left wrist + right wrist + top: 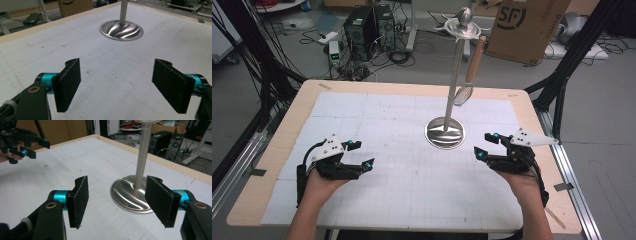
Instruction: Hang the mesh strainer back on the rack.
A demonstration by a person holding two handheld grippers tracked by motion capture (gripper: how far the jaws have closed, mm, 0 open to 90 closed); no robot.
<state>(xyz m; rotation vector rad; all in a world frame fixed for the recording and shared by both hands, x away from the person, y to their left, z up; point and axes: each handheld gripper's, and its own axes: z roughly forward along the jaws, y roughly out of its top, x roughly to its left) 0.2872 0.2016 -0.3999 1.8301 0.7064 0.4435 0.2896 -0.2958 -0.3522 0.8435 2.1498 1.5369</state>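
A metal stand (454, 80) rises from a round shiny base (444, 132) on the white gridded mat (412, 185). From a hook at its top hangs a wooden-handled utensil (475, 60) with a round head low beside the pole. My left gripper (362, 154) rests low at the mat's left, open with nothing in it; its wide-set pads (68, 83) face the base (121, 30). My right gripper (484, 145) sits just right of the base, open and holding nothing; its view has the pole (141, 157) and base (127, 195) close ahead between the pads (80, 200), and the left gripper (25, 145) far off.
The mat lies on a wooden table (272, 150) with rounded corners. Beyond the far edge, computer towers (369, 27), cables and a cardboard box (524, 27) stand on the floor. Black frame legs (577, 55) flank both sides of the table.
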